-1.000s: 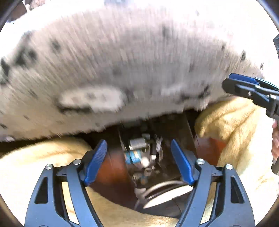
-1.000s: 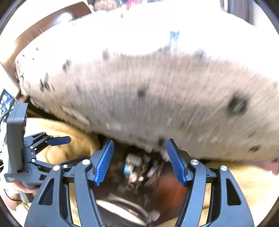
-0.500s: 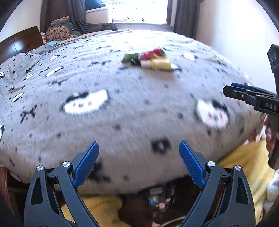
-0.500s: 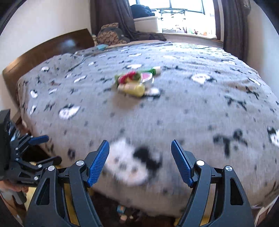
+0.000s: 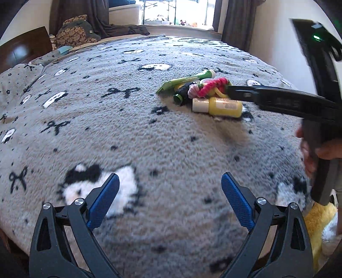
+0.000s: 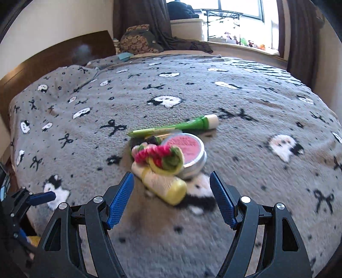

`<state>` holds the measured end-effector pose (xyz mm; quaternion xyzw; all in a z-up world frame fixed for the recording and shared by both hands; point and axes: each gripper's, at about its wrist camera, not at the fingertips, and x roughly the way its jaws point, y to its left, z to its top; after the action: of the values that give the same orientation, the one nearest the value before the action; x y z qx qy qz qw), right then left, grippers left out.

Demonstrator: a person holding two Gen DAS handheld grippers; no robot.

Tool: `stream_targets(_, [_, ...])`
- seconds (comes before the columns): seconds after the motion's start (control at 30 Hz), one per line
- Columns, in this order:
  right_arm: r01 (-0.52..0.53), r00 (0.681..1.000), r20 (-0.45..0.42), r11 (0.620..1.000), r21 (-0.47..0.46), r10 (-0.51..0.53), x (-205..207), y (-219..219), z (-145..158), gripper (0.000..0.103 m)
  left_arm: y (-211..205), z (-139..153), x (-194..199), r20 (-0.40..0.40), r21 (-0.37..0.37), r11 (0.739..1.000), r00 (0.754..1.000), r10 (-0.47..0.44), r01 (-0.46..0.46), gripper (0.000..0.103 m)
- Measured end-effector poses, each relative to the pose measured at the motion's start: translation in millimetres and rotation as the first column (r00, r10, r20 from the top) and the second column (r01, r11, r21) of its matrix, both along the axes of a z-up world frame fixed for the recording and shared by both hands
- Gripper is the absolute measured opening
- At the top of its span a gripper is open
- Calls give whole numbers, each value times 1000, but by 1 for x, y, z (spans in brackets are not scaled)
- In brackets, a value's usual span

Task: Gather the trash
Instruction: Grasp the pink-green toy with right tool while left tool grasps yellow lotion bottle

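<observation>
A small heap of trash is found near the middle of a bed covered by a grey fleece blanket (image 6: 89, 136) patterned with black bows and white faces. Listed in the heap: a yellow bottle (image 6: 164, 186) with a pale cap, lying on its side at the near edge; a round tin (image 6: 188, 149) with a pink lid, just behind it; a green tube (image 6: 192, 125) with a white cap, lying flat at the far side; a pink and green knitted cord (image 6: 158, 155) draped over the bottle and tin; and a dark roll (image 5: 181, 94), seen from the left wrist view beside the tube. The items are touching or overlapping one another. The right gripper (image 6: 172, 198) is held just in front of the bottle, its blue pads set wide apart with nothing gripped; its jaws have just been opening. The left gripper (image 5: 170, 201) is held over bare blanket, well short of the heap, its jaws spread very wide and empty, having just been opening. A dark wooden headboard (image 6: 53, 55), brown curtains (image 6: 147, 19) and a bright window (image 6: 237, 12) are recorded behind the bed. A yellow plush fabric (image 5: 318, 220) is visible at the bed's lower right edge.
</observation>
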<state>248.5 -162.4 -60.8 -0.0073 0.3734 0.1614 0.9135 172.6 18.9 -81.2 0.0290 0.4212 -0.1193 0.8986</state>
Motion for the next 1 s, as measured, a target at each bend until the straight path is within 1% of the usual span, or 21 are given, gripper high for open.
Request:
stream_targets(0.2, [-26,1000,-14,999,-20,25,34,19,-13,73,-1,-2,19,-14,-24,1000,1000,-2,1,91])
stream_targets(0.23, [-41,999,-7,999,-21,41,37,21,-14,70,-2,-2,21,-14,-25,1000,1000,-3,3,91])
stream_targets(0.3, [-88,996,-6,996,-2,88,38,24,-13,51,-4,-2,26,-13,-29,1000,1000,-11,10,91])
stream_targets(0.43, [-114,993,3,993,-37,114,34,29,-11,46,-12,-3,36,-16,-40,999,1000,-21,20,91])
stream_targets(0.57, [-111,993,28,994,-2,111,26,14,1,43,-29,-2,45,-10,-42,998,998,-56,56,91])
stream_targets(0.6, [-106,994,41,994,17,105,23,5,9,23,-33,-2,46,-9,-39,997,998,-65,65,91])
stream_targets(0.7, [-76,995,66,997,27,74,18,-16,25,23,-49,-2,54,-8,-36,994,995,-100,100,93])
stream_targets(0.8, [-61,995,85,998,14,59,14,-30,33,23,-62,-1,64,1,-35,993,994,-112,112,94])
stream_targets(1.0, [-41,996,81,999,-8,41,5,-51,30,22,-90,0,86,12,-44,991,992,-126,126,94])
